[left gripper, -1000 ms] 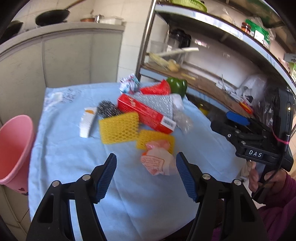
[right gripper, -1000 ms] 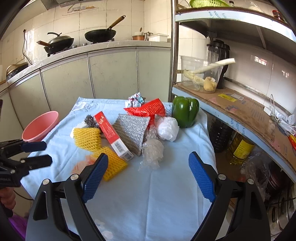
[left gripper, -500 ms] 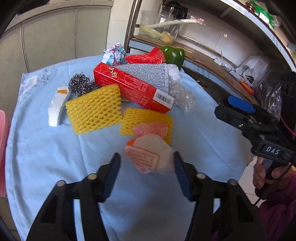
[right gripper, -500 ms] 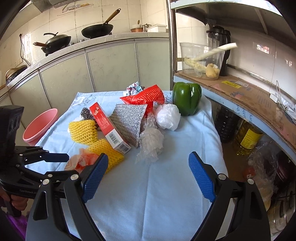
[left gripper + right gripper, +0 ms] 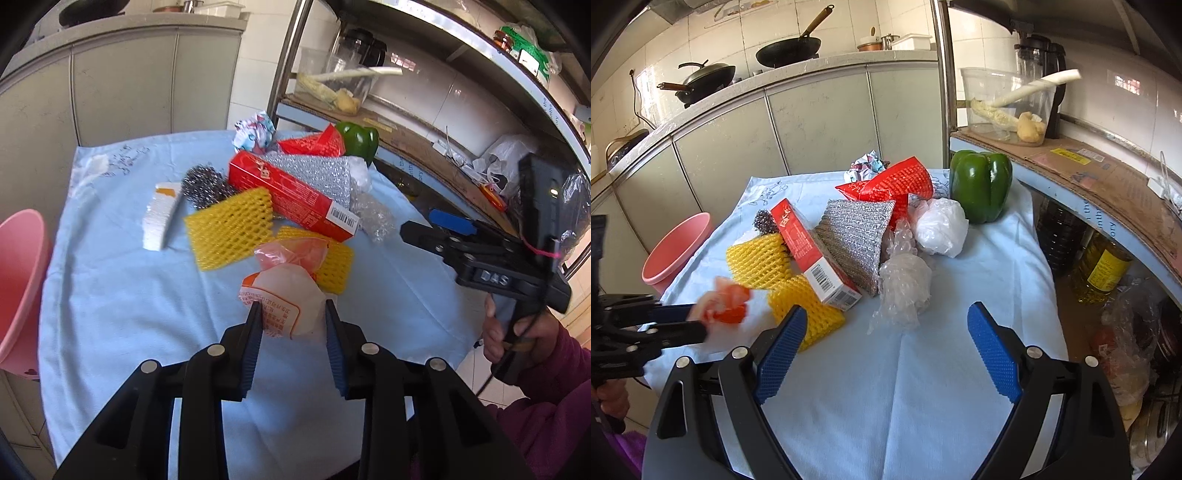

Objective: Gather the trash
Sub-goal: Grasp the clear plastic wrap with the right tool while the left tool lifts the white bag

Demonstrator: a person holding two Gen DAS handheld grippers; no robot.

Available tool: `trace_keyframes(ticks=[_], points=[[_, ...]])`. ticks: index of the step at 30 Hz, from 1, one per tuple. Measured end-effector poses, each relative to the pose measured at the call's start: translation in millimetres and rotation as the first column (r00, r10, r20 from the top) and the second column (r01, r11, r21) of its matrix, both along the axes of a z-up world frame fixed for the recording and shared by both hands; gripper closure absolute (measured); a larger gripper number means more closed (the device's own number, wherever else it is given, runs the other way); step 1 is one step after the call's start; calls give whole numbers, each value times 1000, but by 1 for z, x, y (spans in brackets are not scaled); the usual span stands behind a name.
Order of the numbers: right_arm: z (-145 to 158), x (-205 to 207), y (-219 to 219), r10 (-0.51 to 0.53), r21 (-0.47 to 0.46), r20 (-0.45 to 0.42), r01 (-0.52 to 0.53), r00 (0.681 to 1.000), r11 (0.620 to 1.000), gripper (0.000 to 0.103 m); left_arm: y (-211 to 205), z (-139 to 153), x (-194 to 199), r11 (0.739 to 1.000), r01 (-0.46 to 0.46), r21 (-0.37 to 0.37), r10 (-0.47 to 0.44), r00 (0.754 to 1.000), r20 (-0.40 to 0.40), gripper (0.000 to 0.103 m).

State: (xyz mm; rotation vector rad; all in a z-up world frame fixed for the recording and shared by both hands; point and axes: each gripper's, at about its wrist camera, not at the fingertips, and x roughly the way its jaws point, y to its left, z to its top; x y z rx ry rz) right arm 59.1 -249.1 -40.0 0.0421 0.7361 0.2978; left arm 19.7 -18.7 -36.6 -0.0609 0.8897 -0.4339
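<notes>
On the table with the light blue cloth [image 5: 110, 295] lies a pile of trash. My left gripper [image 5: 291, 314] has its jaws closing around a crumpled white and orange plastic bag [image 5: 284, 295], and both pads touch its sides. In the right wrist view the same bag [image 5: 724, 306] shows blurred at the left gripper's [image 5: 690, 321] tips. A yellow foam net [image 5: 229, 229] and a red box [image 5: 291, 199] lie just behind it. My right gripper [image 5: 886, 312] hangs open above the cloth, just short of a wad of bubble wrap [image 5: 905, 284], holding nothing.
A pink bin [image 5: 18, 277] stands off the table's left edge. A steel scourer [image 5: 205, 184], white sponge [image 5: 159, 214], silver pad [image 5: 853, 232], white bag [image 5: 942, 229] and green pepper [image 5: 980, 184] crowd the far half. A metal shelf [image 5: 1071, 166] borders the right.
My left gripper's jaws narrowed from wide open until the pads reached the white and orange bag. The right gripper dipped a little closer to the table and stayed open.
</notes>
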Motion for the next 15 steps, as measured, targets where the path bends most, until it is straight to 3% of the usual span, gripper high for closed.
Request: trace_keyframes(ticks=[2, 4, 8, 12, 15], points=[[-2, 9, 0, -4, -3, -14, 4, 1000, 1000, 18, 6, 6, -6, 1000, -17, -3, 17, 1000, 17, 71], [-6, 19, 0, -20, -20, -28, 20, 999, 1000, 31, 12, 11, -12, 999, -36, -19, 37, 999, 29, 71], [-14, 39, -2, -29, -19, -83, 27, 996, 999, 40, 22, 17, -20, 997, -68, -32, 69, 996, 50, 71], [-26, 50, -4, -19, 4, -152, 20, 988, 1000, 73, 28, 20, -25, 994, -99, -38, 101, 993, 64, 71], [-24, 42, -7, -21, 24, -147, 24, 989, 999, 76, 34, 23, -29, 992, -117, -49, 120, 990, 72, 71]])
